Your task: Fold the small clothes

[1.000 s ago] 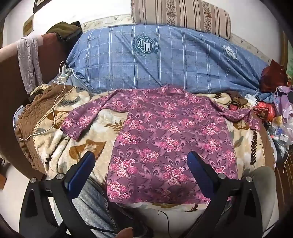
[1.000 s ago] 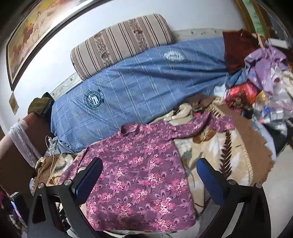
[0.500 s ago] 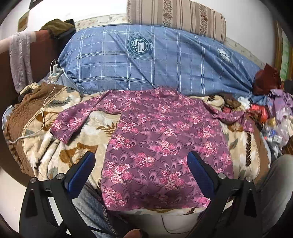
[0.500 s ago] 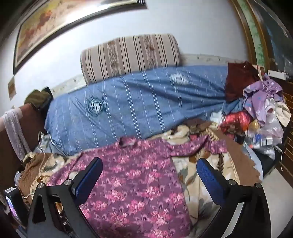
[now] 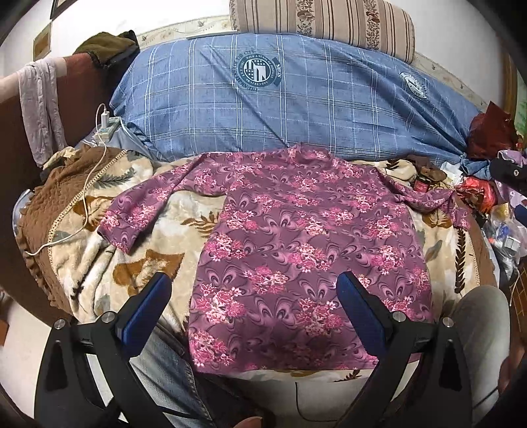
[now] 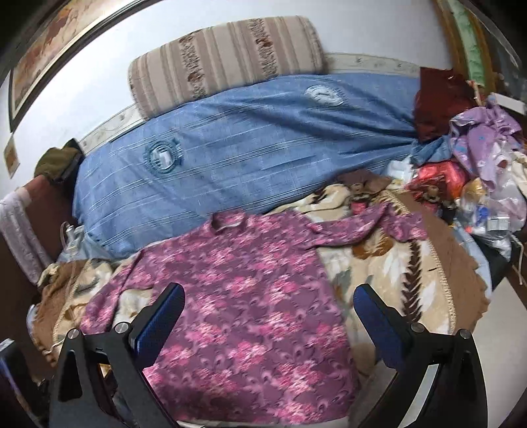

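Note:
A purple top with pink flowers (image 5: 306, 243) lies spread flat on a beige leaf-print blanket (image 5: 98, 263), neck toward the blue pillow, both sleeves stretched out sideways. It also shows in the right wrist view (image 6: 243, 312). My left gripper (image 5: 253, 289) is open and empty, hovering above the lower hem. My right gripper (image 6: 268, 299) is open and empty, above the lower part of the top, nearer its right side.
A long blue checked pillow (image 5: 296, 98) and a striped bolster (image 5: 322, 23) lie behind the top. A white charger cable (image 5: 89, 184) trails at left. A heap of clothes and bags (image 6: 477, 184) sits at right. The person's jeans knee (image 5: 164, 365) is at the near edge.
Both grippers have shifted slightly over the top, with the views tilting; the right wrist view is blurred from motion. The top has not moved and both grippers stay open.

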`<state>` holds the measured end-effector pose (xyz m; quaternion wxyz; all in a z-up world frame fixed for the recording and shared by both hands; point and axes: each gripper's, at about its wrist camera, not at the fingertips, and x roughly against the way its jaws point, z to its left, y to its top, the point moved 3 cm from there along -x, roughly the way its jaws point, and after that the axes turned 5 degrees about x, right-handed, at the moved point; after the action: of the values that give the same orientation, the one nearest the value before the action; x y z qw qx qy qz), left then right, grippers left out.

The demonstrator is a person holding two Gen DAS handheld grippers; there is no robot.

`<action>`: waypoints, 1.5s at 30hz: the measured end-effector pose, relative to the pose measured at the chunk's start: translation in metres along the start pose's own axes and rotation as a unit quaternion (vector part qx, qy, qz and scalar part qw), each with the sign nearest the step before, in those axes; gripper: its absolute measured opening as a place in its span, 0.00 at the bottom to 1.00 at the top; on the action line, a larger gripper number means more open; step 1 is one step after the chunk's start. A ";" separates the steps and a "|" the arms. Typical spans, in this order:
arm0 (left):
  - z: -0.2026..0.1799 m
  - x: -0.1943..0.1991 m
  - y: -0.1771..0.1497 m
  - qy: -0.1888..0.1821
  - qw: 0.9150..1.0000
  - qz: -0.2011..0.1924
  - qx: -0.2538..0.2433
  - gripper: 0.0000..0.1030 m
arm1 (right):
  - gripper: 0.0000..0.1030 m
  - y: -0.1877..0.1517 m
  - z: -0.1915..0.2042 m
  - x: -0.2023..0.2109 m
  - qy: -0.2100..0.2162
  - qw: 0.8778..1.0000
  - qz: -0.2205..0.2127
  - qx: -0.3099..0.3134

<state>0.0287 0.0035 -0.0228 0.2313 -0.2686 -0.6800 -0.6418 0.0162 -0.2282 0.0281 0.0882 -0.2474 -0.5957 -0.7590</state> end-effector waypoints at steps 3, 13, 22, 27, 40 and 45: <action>-0.011 0.006 0.000 0.008 1.000 -0.002 -0.002 0.98 | 1.00 -0.002 -0.014 -0.002 0.036 0.999 -0.011 -0.021; -0.034 0.026 0.004 0.060 0.998 -0.009 0.025 0.98 | 1.00 -0.019 -0.031 -0.035 0.073 0.997 0.026 0.004; -0.049 0.009 0.010 0.066 0.996 0.021 0.047 0.98 | 1.00 -0.023 -0.052 -0.044 0.090 0.995 0.031 -0.019; -0.049 -0.003 0.007 0.080 0.995 0.024 0.045 0.98 | 1.00 -0.021 -0.058 -0.039 0.039 0.999 -0.027 -0.016; -0.003 -0.045 0.010 0.065 0.993 0.047 0.088 0.98 | 0.98 -0.038 -0.031 -0.070 0.093 0.995 0.016 0.027; 0.034 -0.063 0.028 0.053 0.992 0.045 0.107 0.98 | 0.98 -0.036 -0.011 -0.073 0.098 0.994 0.020 0.042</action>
<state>0.0950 0.0341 -0.0455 0.3226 -0.2381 -0.7191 -0.5676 0.0608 -0.2408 -0.0395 0.1716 -0.1800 -0.6106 -0.7519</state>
